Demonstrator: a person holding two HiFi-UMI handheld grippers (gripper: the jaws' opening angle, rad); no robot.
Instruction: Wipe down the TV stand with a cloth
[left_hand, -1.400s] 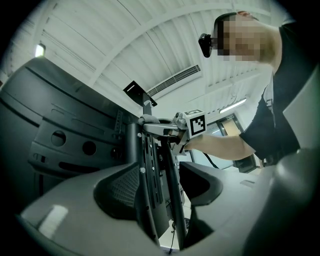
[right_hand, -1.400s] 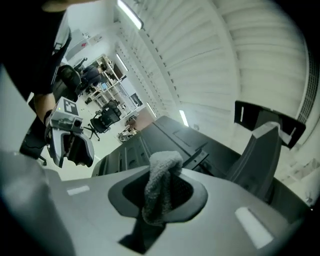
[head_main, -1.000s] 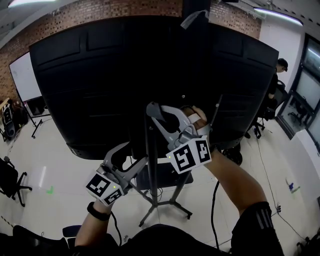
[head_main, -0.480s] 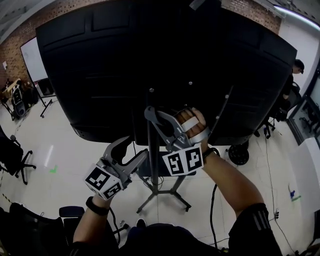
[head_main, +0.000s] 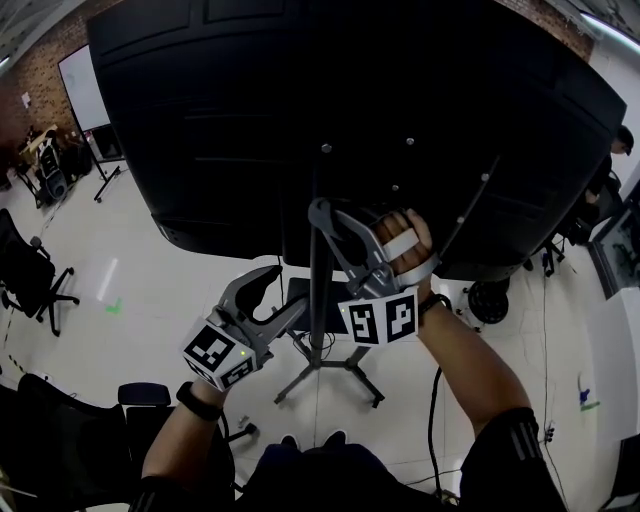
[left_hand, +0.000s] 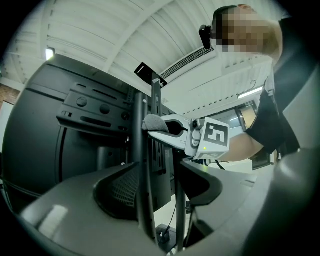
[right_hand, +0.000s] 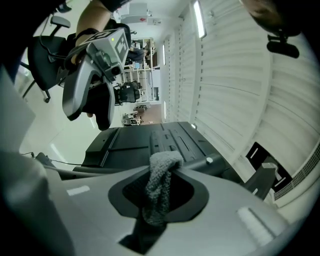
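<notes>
The TV stand's black pole (head_main: 320, 270) rises from its splayed legs (head_main: 352, 372) to the back of a large black TV (head_main: 250, 110). My right gripper (head_main: 320, 212) is shut on a grey cloth (right_hand: 160, 185), and the cloth (left_hand: 152, 121) presses against the pole just below the TV. Lower down, my left gripper (head_main: 298, 308) reaches the pole from the left. In the left gripper view the pole (left_hand: 142, 190) runs between the jaws against the left pad, so the left gripper (left_hand: 157, 167) looks shut on it.
White tiled floor lies below. Office chairs (head_main: 35, 280) stand at the left and a dark seat (head_main: 70, 440) is near my left arm. A black cable (head_main: 433, 410) hangs right of the stand, with a wheeled base (head_main: 490, 300) behind it. A whiteboard (head_main: 85, 85) stands far left.
The head view has moved closer under the TV. My right gripper with the cloth has slid a little down the pole from the mount. The left gripper keeps its place on the pole.
</notes>
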